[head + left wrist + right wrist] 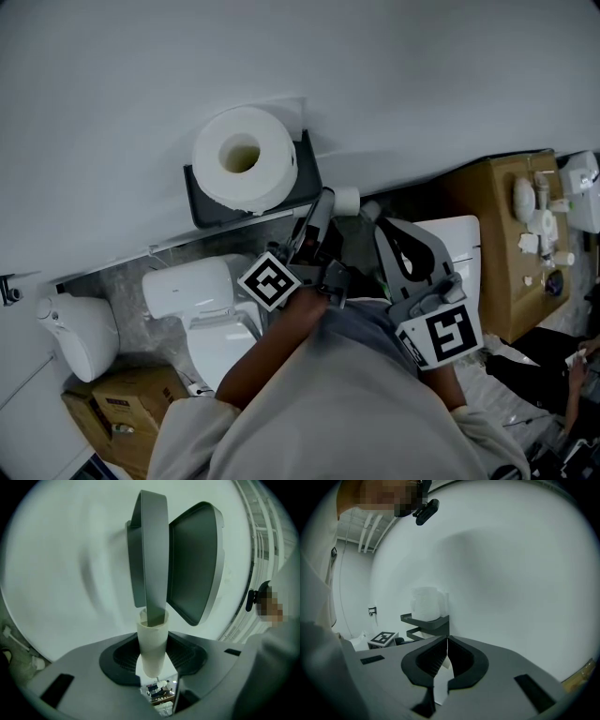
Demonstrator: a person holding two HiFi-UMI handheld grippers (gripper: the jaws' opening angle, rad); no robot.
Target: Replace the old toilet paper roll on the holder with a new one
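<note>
You have bare wall (141, 75) above and to the left of the holder (204, 212). There is open air past its right-hand edge, where both of your hand-held grippers sit. In the left gripper view the holder's bar (154, 550) runs edge-on toward you. A dark panel (194, 564) with a pale rim stands just beside the bar on the right, leaving only a narrow gap.

Lower down the room is tighter. A white toilet (192, 286) stands under the holder, and a cardboard box (117, 403) sits on the floor (117, 281) at lower left. A brown board (502, 281) carrying white fittings stands at the right. Your sleeve and torso cover the lower middle of the head view.

The new roll (244, 157) lies on top of the holder, full and white, with its hole turned toward you. The empty tube (152, 639) is pale and bare. Your left hand-held gripper (152, 662) has its jaws closed on the tube, held apart by its width, and the bar's end shows at the tube's mouth. Your right hand-held gripper (447, 639) is closed tight on nothing, just right of the left one.
</note>
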